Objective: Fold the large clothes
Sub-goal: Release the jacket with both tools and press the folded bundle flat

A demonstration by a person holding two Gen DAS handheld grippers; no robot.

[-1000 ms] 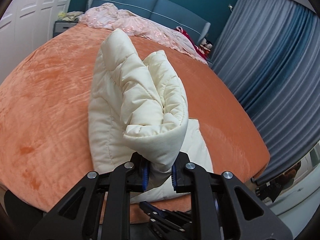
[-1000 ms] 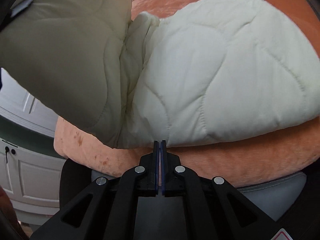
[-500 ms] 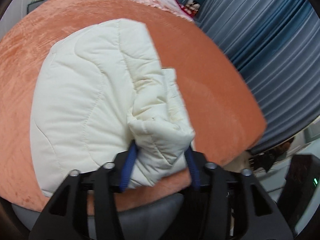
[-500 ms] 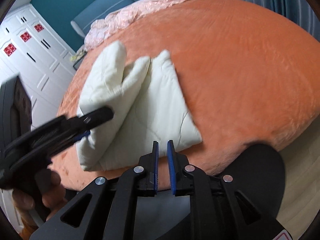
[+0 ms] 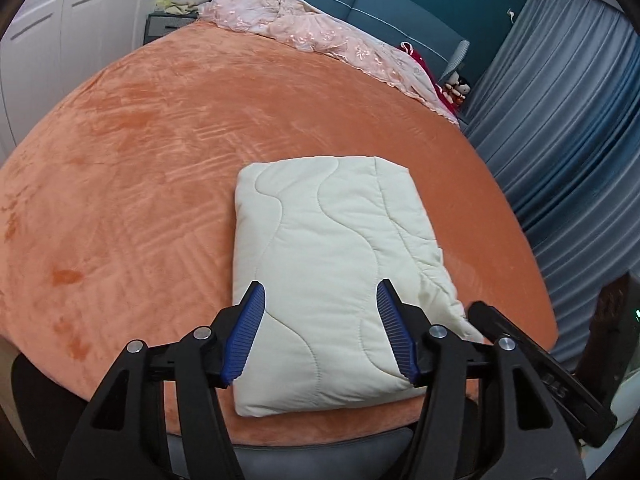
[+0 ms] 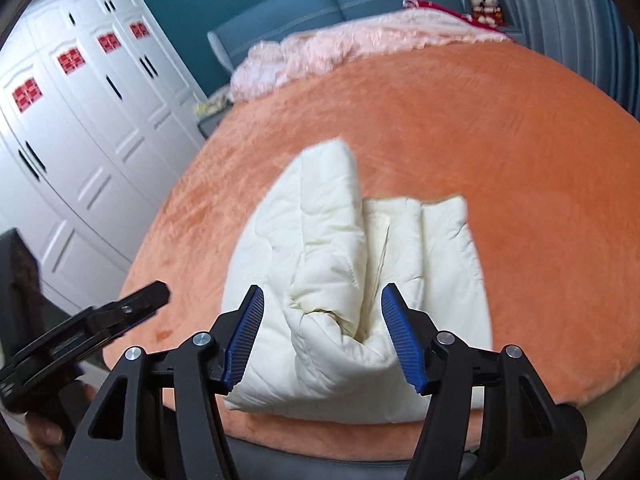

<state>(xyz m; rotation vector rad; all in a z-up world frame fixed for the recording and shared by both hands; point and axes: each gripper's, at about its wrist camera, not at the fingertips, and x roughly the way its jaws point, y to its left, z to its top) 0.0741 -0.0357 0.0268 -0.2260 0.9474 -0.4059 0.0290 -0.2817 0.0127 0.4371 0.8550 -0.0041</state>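
From the left wrist, the left gripper (image 5: 320, 328) hung over the folded jacket (image 5: 332, 260) on the bed (image 5: 140, 140), jaws opening, gripping nothing. From the right wrist, the right gripper (image 6: 322, 334) was opening too, clear of the jacket (image 6: 340, 280).

left gripper (image 5: 320, 328) jaws opening, right gripper (image 6: 322, 334) jaws opening, both angled downward

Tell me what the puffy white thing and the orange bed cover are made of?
The cream garment looks like quilted fabric with soft padding inside: wavy stitch lines cross a smooth, matte, puffy surface. The orange cover looks like plush fleece or velvet: it has brushed streaks and a slight sheen. The exact fibres cannot be told.
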